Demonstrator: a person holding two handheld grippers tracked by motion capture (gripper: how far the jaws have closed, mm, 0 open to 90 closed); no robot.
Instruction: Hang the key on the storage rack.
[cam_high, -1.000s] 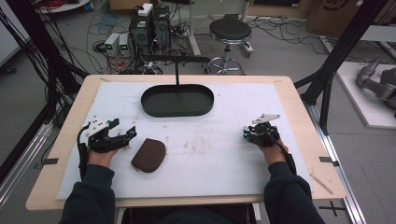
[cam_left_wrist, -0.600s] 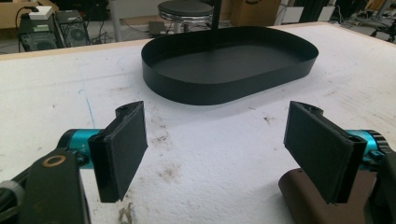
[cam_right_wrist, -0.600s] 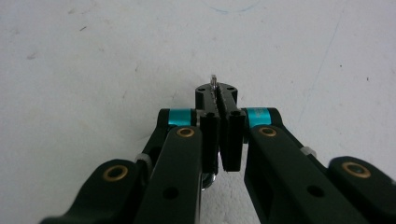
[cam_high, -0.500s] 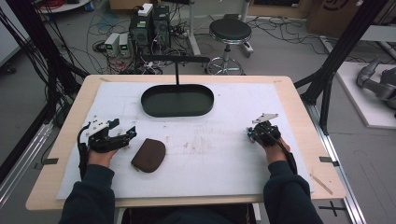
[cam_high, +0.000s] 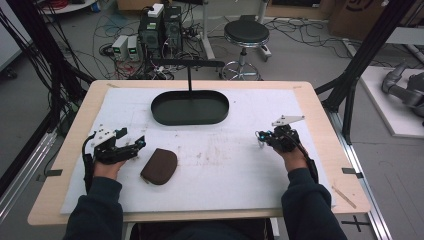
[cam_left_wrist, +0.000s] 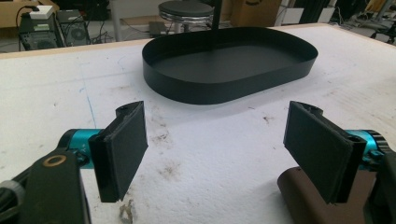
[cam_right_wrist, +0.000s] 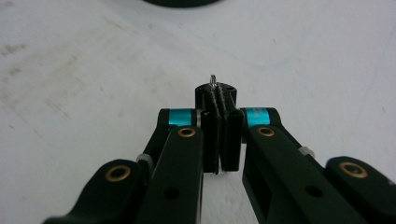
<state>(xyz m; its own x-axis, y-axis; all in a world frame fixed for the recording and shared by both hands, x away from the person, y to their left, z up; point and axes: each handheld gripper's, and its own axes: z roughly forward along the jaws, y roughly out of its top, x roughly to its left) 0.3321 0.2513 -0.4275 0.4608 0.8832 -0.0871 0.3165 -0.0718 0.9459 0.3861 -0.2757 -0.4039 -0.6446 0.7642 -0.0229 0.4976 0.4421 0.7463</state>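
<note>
Dark objects on a white, smudged mat (cam_high: 225, 165) over a pale wood table (cam_high: 320, 107).
An oval tray (cam_high: 190, 108) is black; a rounded pouch (cam_high: 159, 166) is plain brown. Both grippers — left (cam_left_wrist: 215, 144) and right (cam_right_wrist: 219, 100) — are black with turquoise bands and brass-coloured rivets. The person's sleeves (cam_high: 95, 210) are dark navy.

A pale wooden surface (cam_high: 320, 107) carries a white, scuffed mat (cam_high: 225, 160) over most of its top. On the mat, a black oval tray (cam_high: 190, 107) sits toward the far edge at centre. A brown pouch (cam_high: 159, 166) lies flat nearer the person's left side, well apart from the tray.
</note>
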